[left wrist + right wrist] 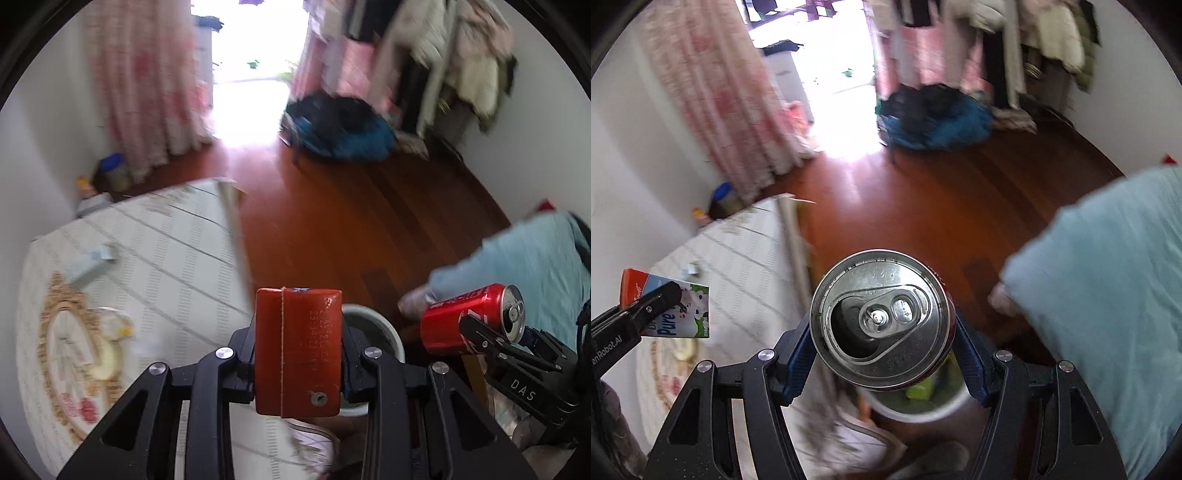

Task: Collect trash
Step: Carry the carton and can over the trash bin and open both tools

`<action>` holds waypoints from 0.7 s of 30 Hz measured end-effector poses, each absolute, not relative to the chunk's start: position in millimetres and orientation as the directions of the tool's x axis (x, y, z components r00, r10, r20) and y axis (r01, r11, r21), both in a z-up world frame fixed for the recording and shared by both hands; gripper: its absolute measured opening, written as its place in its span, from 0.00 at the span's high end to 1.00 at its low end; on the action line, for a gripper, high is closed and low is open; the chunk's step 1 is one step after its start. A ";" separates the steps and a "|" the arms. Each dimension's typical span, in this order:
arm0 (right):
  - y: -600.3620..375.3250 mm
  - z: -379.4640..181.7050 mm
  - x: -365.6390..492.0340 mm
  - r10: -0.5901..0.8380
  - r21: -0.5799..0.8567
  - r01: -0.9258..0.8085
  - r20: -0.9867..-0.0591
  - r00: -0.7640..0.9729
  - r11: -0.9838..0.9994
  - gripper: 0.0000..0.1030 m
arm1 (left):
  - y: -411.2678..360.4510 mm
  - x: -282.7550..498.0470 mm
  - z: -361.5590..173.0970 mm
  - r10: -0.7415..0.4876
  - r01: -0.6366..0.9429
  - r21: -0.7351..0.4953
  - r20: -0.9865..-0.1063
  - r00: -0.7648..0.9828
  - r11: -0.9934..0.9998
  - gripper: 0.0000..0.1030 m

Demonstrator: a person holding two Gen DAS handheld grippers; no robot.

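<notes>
While you hold both tools above the wooden floor (351, 229), your left hand-held gripper (298, 354) is clamped on a small orange-red drink carton (298, 350), its printed date code facing the camera. In the right wrist view the same carton shows a white and green side with the word "Pure". Your right hand-held gripper (882, 328) grips a red aluminium drink can (881, 319) by its sides, the opened silver top turned toward its camera. Below both items sits a round white waste bin (916, 410) on the floor, just beside the near edge of a bed with a pale striped cover (166, 251). Green wrappers lie inside the bin. A small crumpled scrap (690, 268) rests on the bed cover, well apart from the bin. A light blue sleeve (1108, 295) reaches in from the right.
</notes>
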State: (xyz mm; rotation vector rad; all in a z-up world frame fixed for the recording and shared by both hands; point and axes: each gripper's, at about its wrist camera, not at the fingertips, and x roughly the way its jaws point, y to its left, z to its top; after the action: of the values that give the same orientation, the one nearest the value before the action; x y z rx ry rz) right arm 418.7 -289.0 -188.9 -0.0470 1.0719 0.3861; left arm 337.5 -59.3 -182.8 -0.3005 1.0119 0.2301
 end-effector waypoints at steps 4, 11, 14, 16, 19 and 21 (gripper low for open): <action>-322.9 -229.3 433.1 0.244 0.149 -0.264 -0.895 0.373 0.953 0.33 | -95.1 370.3 -223.5 -0.018 -0.263 -0.150 -0.894 0.447 0.953 0.73; -349.6 -302.9 456.2 0.211 0.163 -0.190 -0.940 0.268 0.968 0.33 | -121.2 418.2 -286.6 -0.117 -0.202 -0.188 -0.941 0.318 0.961 0.73; -352.9 -330.8 464.2 0.209 0.173 -0.174 -0.952 0.222 0.970 0.33 | -123.4 435.7 -311.0 -0.191 -0.195 -0.244 -0.948 0.253 0.950 0.72; -352.8 -346.7 468.5 0.213 0.181 -0.170 -0.958 0.193 0.969 0.33 | -121.9 445.2 -327.1 -0.260 -0.203 -0.300 -0.944 0.202 0.932 0.71; -351.2 -362.8 472.0 0.217 0.190 -0.166 -0.962 0.165 0.968 0.33 | -114.9 453.8 -340.7 -0.297 -0.245 -0.332 -0.940 0.167 0.911 0.71; -350.3 -370.7 473.4 0.227 0.203 -0.160 -0.963 0.147 0.966 0.33 | -108.5 456.0 -346.2 -0.304 -0.276 -0.336 -0.940 0.152 0.901 0.56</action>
State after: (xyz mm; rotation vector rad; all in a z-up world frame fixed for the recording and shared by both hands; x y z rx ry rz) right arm 473.4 -350.3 -370.7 0.0570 1.3960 0.2784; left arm 456.0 -108.5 -346.2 -0.4909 1.4364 -0.0216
